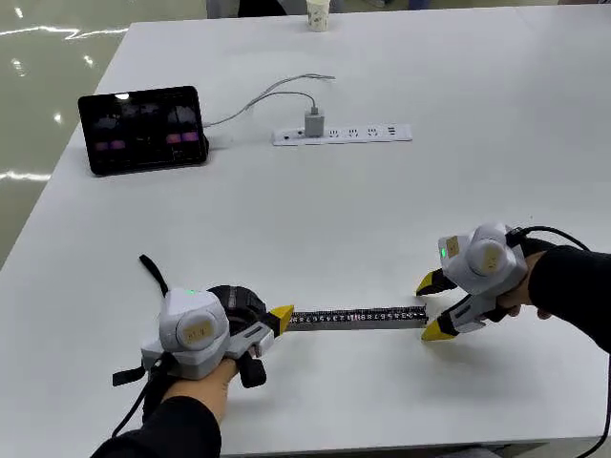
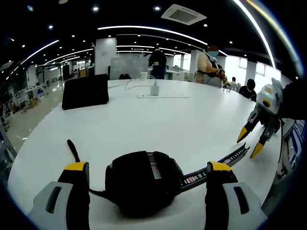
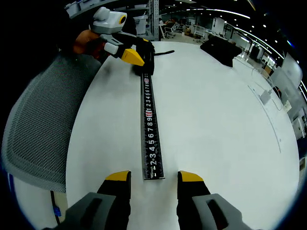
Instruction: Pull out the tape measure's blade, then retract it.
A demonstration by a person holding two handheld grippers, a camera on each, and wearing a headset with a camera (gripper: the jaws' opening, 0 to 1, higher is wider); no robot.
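The tape measure's black case (image 1: pixel 237 298) (image 2: pixel 144 182) lies on the white table at the near left, between the jaws of my left gripper (image 1: pixel 243 307) (image 2: pixel 148 167). They stand wide, with a gap on each side of the case. The blade (image 1: pixel 358 318) (image 3: pixel 149 124) lies flat on the table, drawn out to the right past the right jaw. Its end stops just short of the yellow fingertips (image 3: pixel 191 176) of my right gripper (image 1: pixel 431 307) (image 3: pixel 154 176), which is open and holds nothing. A black strap (image 1: pixel 151 272) trails from the case.
A dark tablet (image 1: pixel 143 129) stands at the far left. A white power strip (image 1: pixel 342 135) with a plugged charger (image 1: pixel 314 122) lies mid-table, and a paper cup (image 1: pixel 318 13) sits at the far edge. The table's near edge (image 1: pixel 382 447) runs close to both hands.
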